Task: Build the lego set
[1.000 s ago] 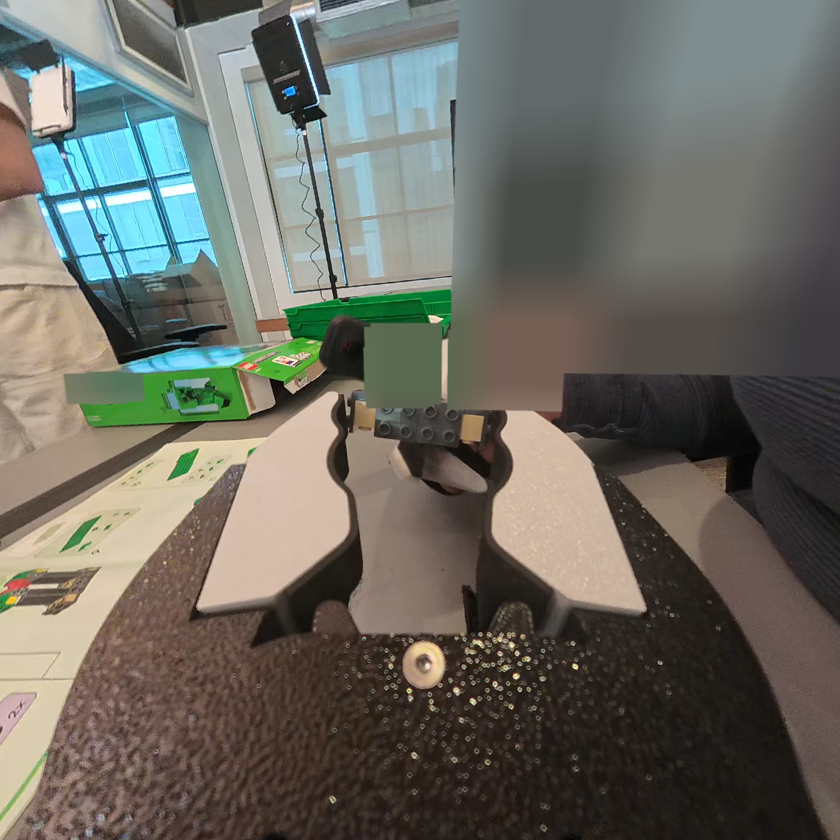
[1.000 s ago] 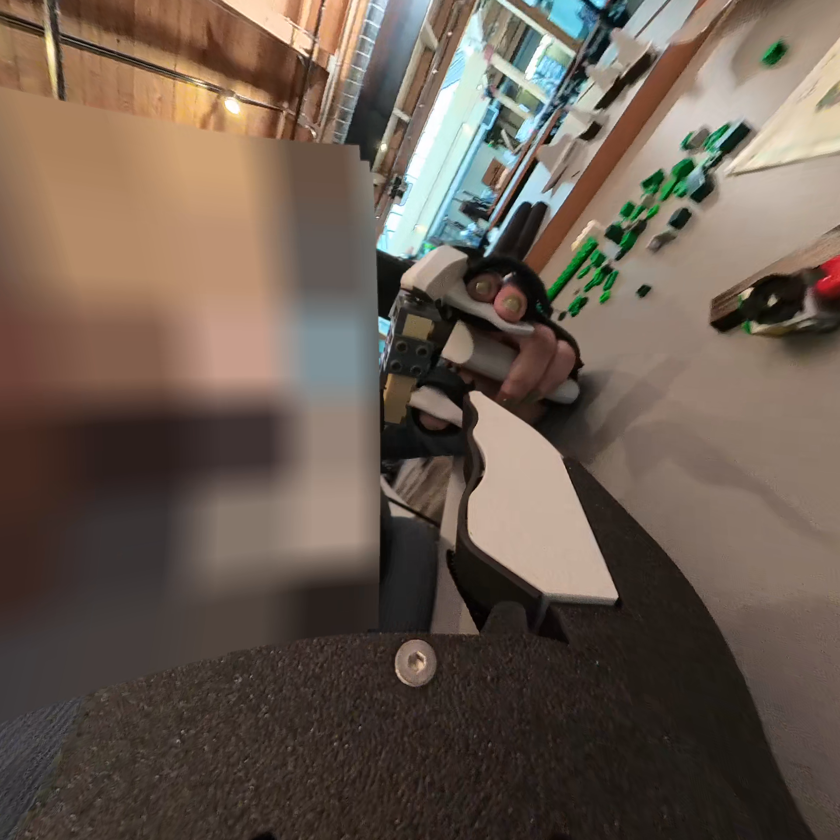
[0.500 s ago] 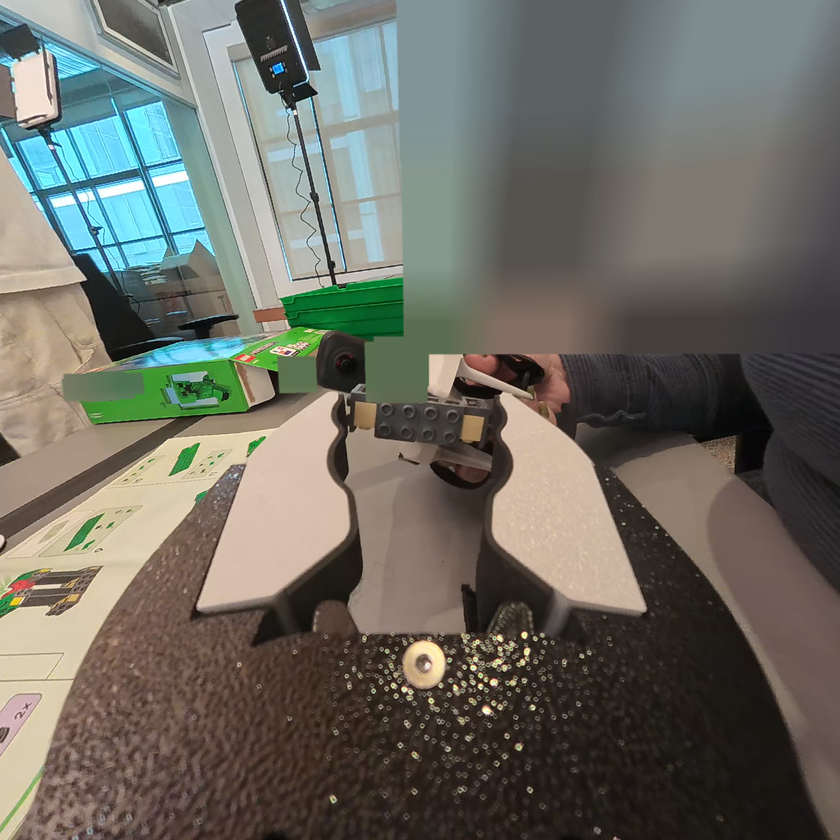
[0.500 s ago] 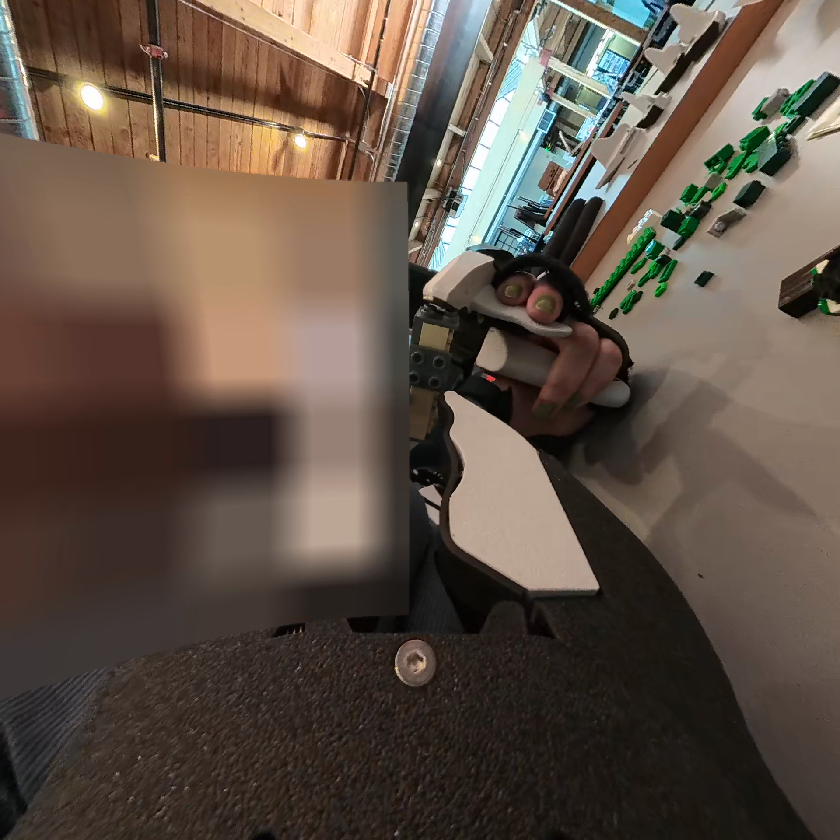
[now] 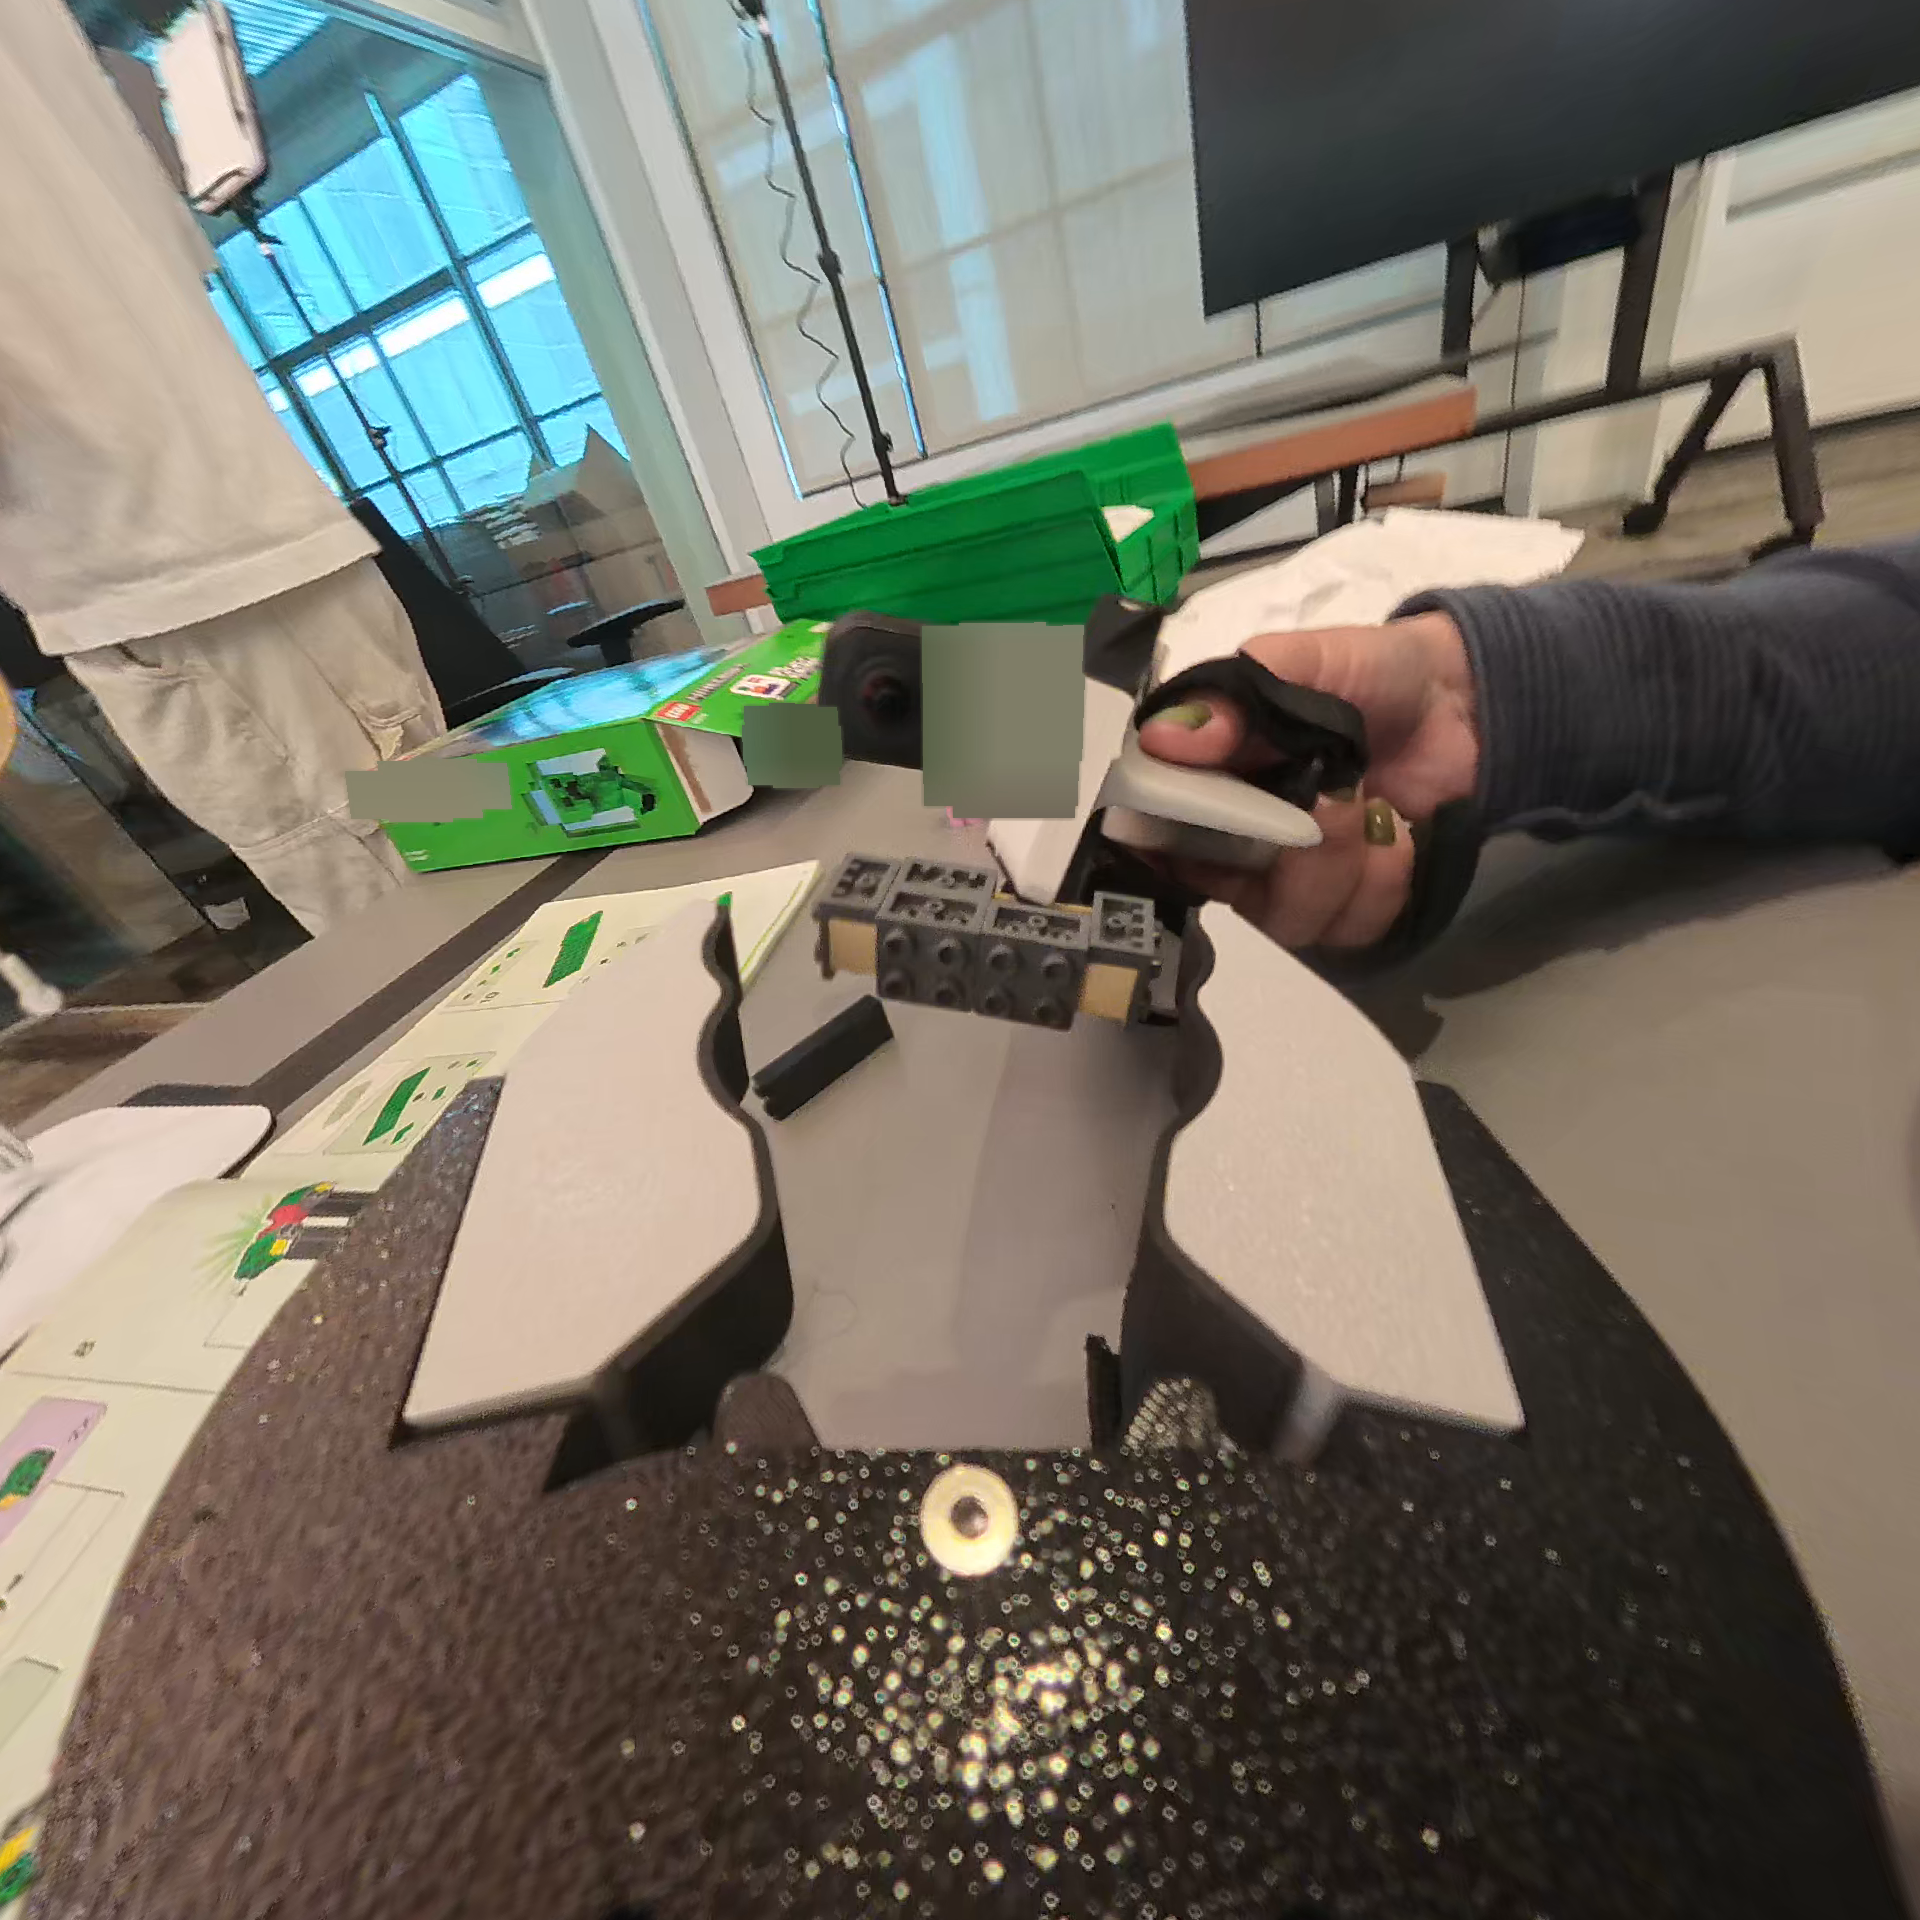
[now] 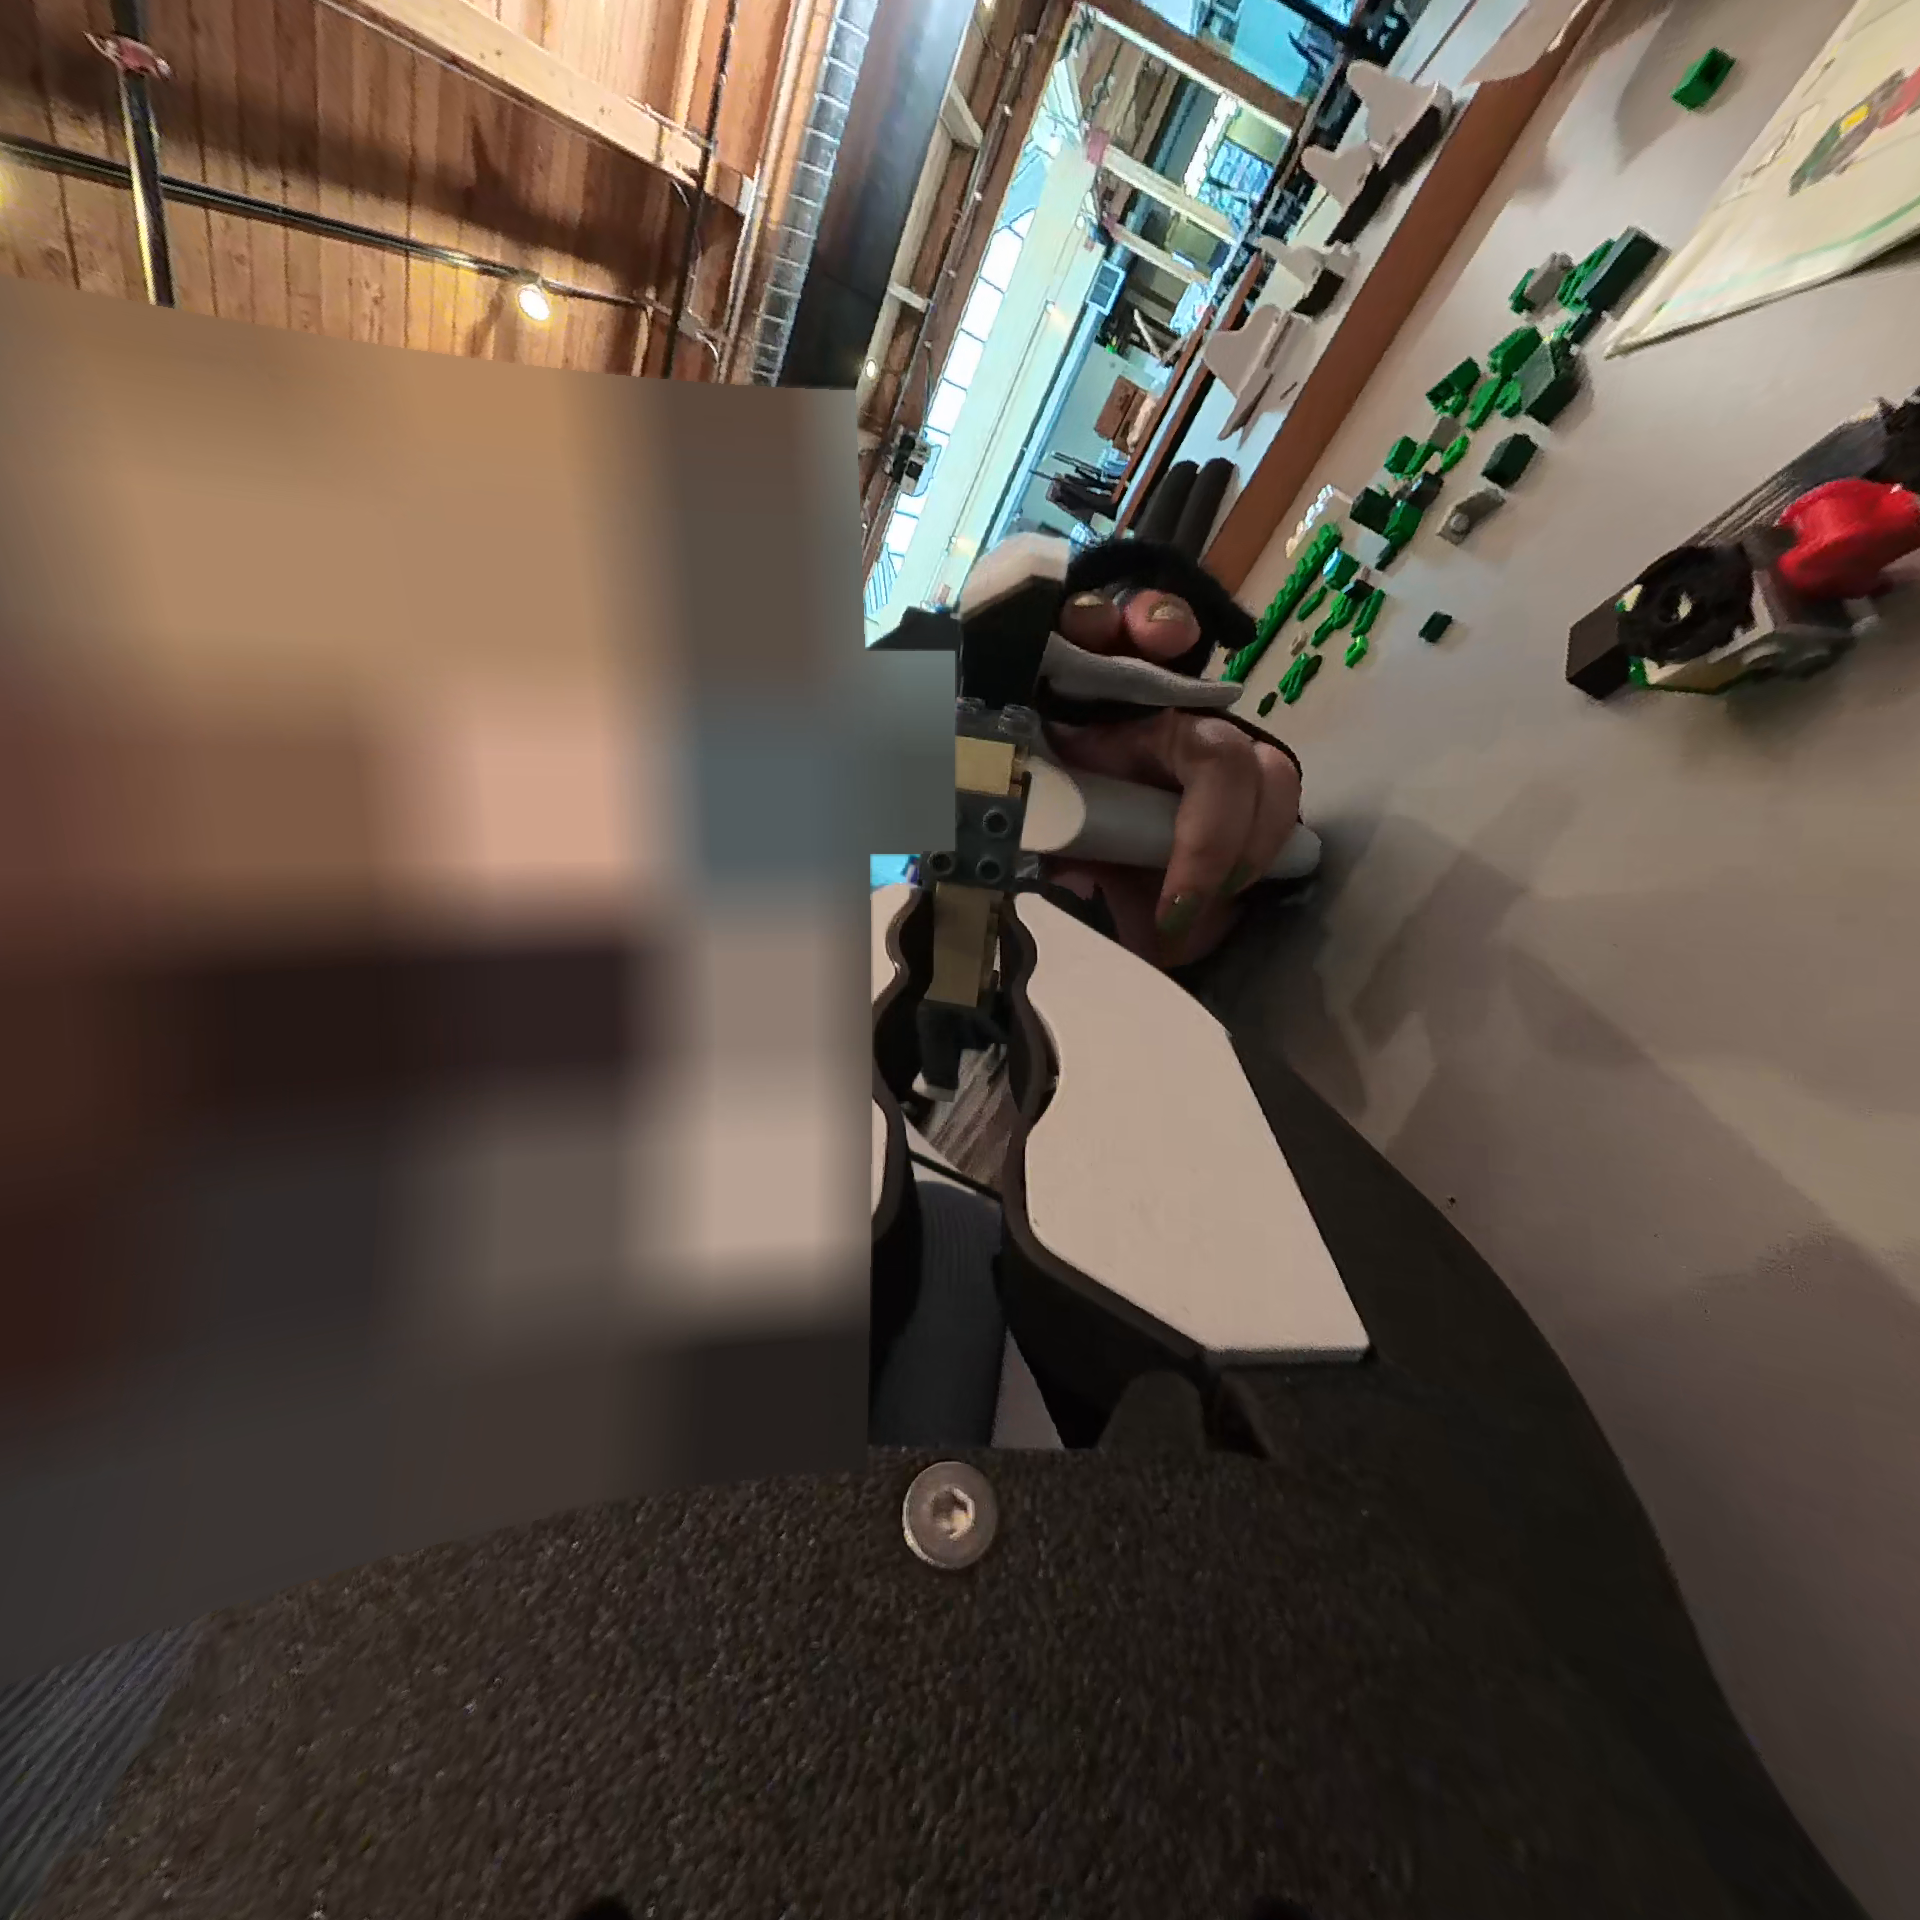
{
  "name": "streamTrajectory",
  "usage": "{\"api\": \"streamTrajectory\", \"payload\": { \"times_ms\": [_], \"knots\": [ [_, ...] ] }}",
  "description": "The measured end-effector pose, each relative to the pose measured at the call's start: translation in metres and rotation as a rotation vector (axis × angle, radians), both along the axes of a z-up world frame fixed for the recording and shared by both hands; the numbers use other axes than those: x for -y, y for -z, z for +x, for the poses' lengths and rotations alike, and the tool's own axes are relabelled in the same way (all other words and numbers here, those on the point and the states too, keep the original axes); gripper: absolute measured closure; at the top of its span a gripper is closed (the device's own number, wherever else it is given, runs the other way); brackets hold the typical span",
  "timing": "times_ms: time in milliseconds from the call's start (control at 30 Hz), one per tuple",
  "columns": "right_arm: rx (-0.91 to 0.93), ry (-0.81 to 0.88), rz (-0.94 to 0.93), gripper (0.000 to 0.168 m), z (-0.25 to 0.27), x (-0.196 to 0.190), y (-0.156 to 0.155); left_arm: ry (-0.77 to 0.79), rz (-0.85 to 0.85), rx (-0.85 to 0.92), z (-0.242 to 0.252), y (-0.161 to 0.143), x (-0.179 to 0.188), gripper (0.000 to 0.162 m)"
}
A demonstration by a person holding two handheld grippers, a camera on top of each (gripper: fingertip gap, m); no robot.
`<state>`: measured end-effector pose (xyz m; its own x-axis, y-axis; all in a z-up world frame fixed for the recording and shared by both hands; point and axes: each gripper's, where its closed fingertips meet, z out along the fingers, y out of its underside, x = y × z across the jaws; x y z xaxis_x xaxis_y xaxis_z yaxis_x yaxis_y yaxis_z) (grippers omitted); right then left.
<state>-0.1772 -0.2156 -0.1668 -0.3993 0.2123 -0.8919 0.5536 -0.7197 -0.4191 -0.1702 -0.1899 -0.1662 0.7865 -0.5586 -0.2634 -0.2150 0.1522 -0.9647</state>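
Observation:
A grey and tan lego assembly [image 5: 987, 951] hangs in the air between my left gripper's fingertips. My left gripper [image 5: 961, 935] is open: its left finger [image 5: 623, 1122] stands clear of the assembly, and the right finger [image 5: 1299, 1143] is close beside it. My right gripper [image 6: 961, 925] is shut on the assembly's tan end [image 6: 961, 940]. In the left wrist view it reaches in from behind [image 5: 1101, 873], held by a hand [image 5: 1351, 748]. A small black bar [image 5: 821, 1055] shows below the assembly.
A green set box [image 5: 561, 790], the instruction booklet [image 5: 623, 935] and stacked green bins [image 5: 977, 540] lie beyond. Loose green bricks [image 6: 1455, 468] and a partly built model with a red part [image 6: 1766, 592] sit on the grey table. A person [image 5: 156, 520] stands at the left. The small black bar [image 5: 821, 1055] is about 12 cm from my left fingertips.
My left gripper's jaws have opened off the assembly, which they gripped before. My right gripper has closed on its end and now carries it. The black bar has come into view below.

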Motion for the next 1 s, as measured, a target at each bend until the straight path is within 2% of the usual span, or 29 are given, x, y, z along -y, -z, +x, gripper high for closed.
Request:
{"api": "streamTrajectory", "payload": {
  "times_ms": [333, 800, 1000],
  "knots": [
    [0.022, -0.054, 0.012, 0.157, 0.005, 0.007, 0.004, 0.025, -0.003, -0.128, 0.012, 0.011, 0.004, 0.085],
    [0.028, -0.104, 0.004, 0.157, 0.007, 0.016, 0.005, 0.064, 0.002, -0.128, 0.016, 0.010, 0.009, 0.097],
    [0.031, -0.102, 0.003, 0.157, 0.006, 0.016, 0.005, 0.065, -0.007, -0.127, 0.016, 0.011, 0.009, 0.097]
  ]
}}
